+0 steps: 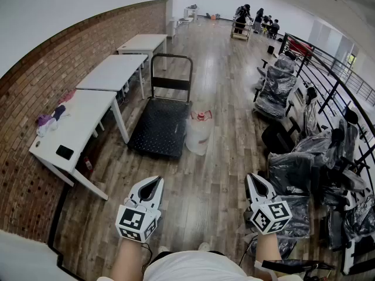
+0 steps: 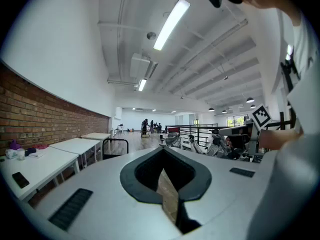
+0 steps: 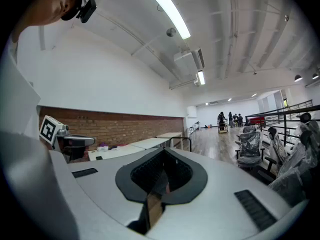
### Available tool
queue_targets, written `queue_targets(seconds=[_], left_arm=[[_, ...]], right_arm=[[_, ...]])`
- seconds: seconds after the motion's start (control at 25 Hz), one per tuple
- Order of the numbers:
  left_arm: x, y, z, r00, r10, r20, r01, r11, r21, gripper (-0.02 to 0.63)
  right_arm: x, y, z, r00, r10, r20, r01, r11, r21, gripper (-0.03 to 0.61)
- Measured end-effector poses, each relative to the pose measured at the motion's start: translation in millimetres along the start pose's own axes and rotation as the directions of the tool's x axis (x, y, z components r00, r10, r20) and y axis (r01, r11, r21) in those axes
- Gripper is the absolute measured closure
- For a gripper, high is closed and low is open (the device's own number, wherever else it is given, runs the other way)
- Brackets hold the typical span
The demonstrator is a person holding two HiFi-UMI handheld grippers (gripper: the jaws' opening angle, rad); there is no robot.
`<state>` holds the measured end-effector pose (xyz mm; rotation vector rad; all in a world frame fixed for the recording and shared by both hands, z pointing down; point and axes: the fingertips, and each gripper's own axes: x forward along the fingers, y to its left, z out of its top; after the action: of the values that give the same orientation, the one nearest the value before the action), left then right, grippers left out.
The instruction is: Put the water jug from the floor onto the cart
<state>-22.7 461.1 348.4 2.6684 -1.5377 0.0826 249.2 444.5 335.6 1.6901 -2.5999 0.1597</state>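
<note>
In the head view a translucent water jug [image 1: 198, 136] with a red cap stands upright on the wooden floor, against the right edge of the black platform cart [image 1: 158, 127]. The cart's handle [image 1: 171, 57] rises at its far end. My left gripper [image 1: 158, 181] and right gripper [image 1: 248, 176] are held level near me, well short of the jug, both shut with nothing between the jaws. The left gripper view shows the left gripper [image 2: 162, 152] with its jaw tips together, and the right gripper view shows the same of the right gripper [image 3: 164, 152]. Neither gripper view shows the jug.
White tables [image 1: 79, 124] line the brick wall on the left, just left of the cart. Office chairs wrapped in plastic [image 1: 275, 89] and a black railing [image 1: 328, 78] run along the right. People stand with another cart at the far end [image 1: 249, 19].
</note>
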Motion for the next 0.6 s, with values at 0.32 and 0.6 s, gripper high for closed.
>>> queue_targets(seconds=[0.32, 0.6], left_arm=[[11.8, -14.3, -4.1, 1.0, 0.007, -0.015, -0.007, 1.0, -0.007, 0.615], [31.8, -40.2, -5.9, 0.999, 0.021, -0.031, -0.021, 1.0, -0.004, 0.615]], right_arm=[[-3.1, -18.8, -3.0, 1.0, 0.008, -0.005, -0.008, 1.0, 0.003, 0.575], [-8.3, -51.6, -8.0, 1.0, 0.028, -0.01, -0.028, 0.999, 0.017, 0.575]])
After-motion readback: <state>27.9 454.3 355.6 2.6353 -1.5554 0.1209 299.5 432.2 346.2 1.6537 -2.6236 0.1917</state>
